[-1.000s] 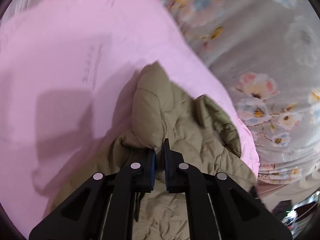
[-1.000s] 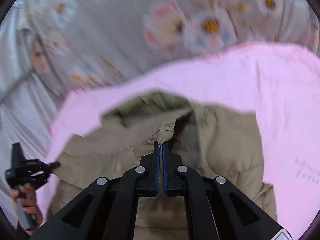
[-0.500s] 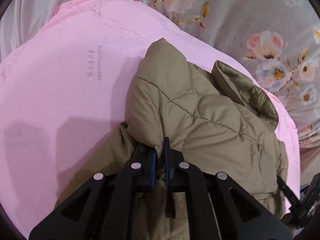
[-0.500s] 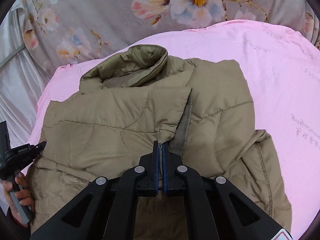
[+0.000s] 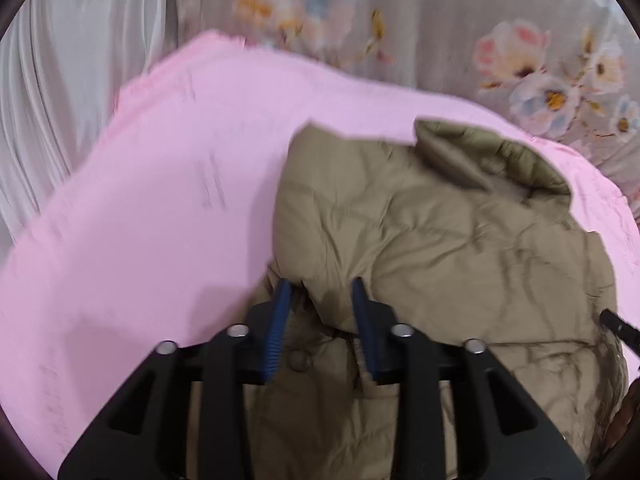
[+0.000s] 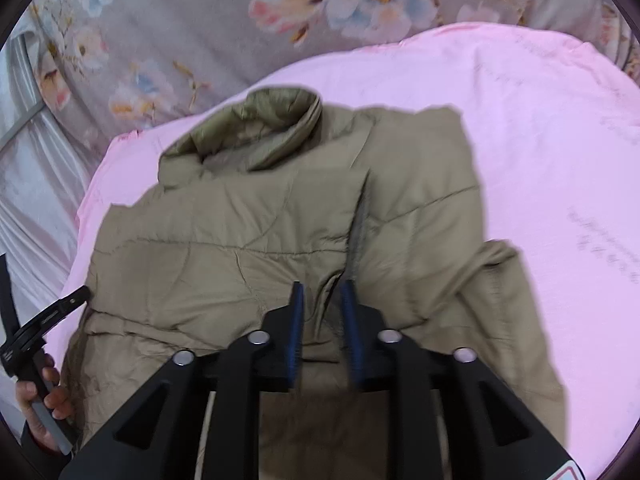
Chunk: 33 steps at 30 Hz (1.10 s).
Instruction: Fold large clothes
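An olive quilted jacket (image 6: 280, 240) is lying spread on a pink sheet (image 6: 540, 140), its collar (image 6: 260, 136) pointing toward a gray flowered blanket (image 6: 180, 40). The left tongs (image 5: 322, 300) are standing spread above a fold of the jacket (image 5: 440, 240). The right tongs (image 6: 322, 300) are standing spread too, gripping nothing. Faint gray writing (image 6: 600, 248) is showing on the sheet, too blurred to read.

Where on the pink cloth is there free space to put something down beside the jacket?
Bare pink cloth lies right of the olive quilted jacket, up to the floral grey sheet. The jacket's left side is crowded: a thin strip only.
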Available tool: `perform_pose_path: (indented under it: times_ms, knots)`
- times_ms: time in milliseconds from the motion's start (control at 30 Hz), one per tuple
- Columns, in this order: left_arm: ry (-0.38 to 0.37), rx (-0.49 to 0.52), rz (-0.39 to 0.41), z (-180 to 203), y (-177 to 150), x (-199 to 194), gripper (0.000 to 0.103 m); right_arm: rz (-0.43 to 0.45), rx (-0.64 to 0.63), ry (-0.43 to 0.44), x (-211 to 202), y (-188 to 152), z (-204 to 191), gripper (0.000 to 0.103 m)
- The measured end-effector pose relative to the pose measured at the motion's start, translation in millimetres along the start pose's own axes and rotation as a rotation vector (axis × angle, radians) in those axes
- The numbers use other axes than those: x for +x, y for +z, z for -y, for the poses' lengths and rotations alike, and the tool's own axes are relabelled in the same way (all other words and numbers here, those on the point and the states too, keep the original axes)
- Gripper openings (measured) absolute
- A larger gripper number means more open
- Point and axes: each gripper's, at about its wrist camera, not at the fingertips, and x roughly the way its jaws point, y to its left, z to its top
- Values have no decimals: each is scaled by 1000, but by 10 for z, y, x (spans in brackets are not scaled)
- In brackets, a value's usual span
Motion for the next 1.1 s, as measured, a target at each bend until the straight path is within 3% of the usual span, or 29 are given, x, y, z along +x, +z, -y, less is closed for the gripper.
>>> perform_pose_path:
  times_ms: [167, 233, 333, 567, 667, 1100]
  knots:
    - [-30, 42, 103, 248, 557, -373, 46, 108, -34, 39, -282, 426, -306, 28]
    - [-35, 72, 132, 450, 732, -370, 54, 134, -89, 22, -224, 550, -524, 28]
    - [-20, 109, 147, 751, 846, -160, 54, 118, -177, -5, 55, 582, -778, 31]
    - [10, 136, -30, 933, 297, 780, 57, -9, -302, -98, 809, 64, -824, 32]
    - [30, 149, 2, 950, 152, 800, 58, 1, -311, -121, 816, -6, -843, 32]
    - [54, 158, -13, 977, 130, 836, 60, -13, -287, -122, 844, -36, -800, 32]
